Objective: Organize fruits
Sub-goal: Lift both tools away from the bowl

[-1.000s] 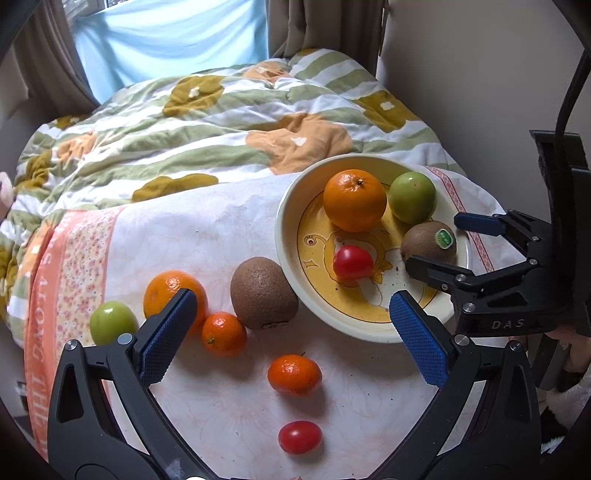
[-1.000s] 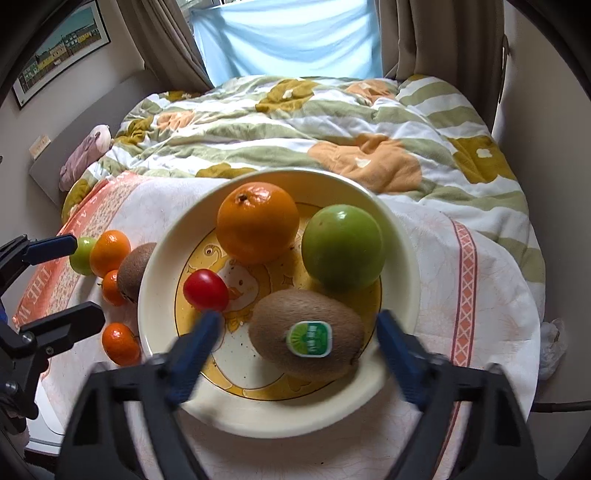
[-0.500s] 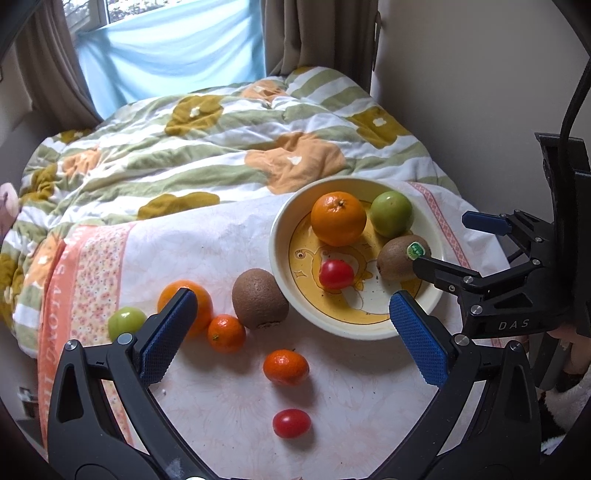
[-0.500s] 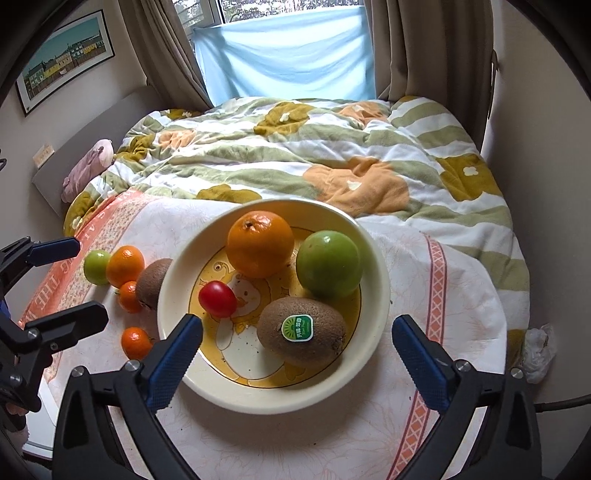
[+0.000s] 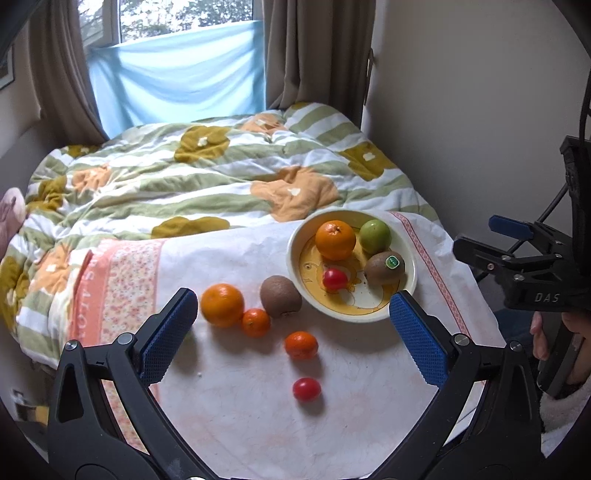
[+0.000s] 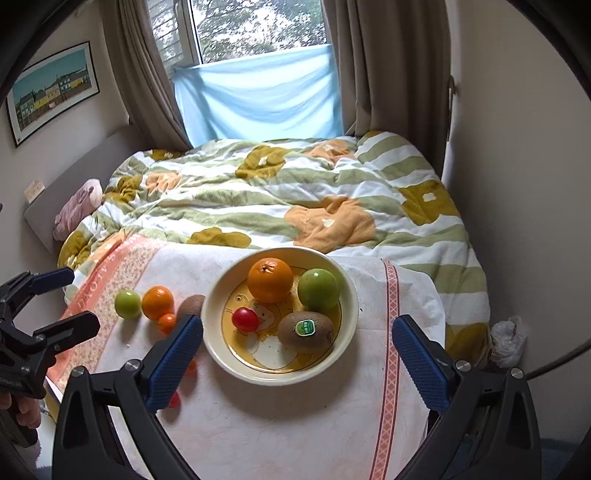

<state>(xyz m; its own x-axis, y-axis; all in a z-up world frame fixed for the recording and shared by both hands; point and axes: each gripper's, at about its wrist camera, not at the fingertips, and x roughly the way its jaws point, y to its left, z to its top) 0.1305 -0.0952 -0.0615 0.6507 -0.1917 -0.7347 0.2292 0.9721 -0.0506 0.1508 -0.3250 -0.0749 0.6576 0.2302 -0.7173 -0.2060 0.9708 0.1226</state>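
Stickered kiwi [image 6: 306, 331] in bowl [image 6: 221, 354] — lengthwise left-right, sticker toward camera

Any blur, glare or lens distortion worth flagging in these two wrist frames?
Left wrist: fisheye bends the wall edges, fruit sharp, soft shadows beside the loose tomato. Right wrist: window bright but not blown out, bowl crisp, no motion blur.

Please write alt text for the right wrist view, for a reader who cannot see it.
A cream bowl on a white cloth over a bed holds an orange, a green fruit, a stickered kiwi and a small red fruit. The open right gripper frames it; more fruit lies on the cloth to the left.
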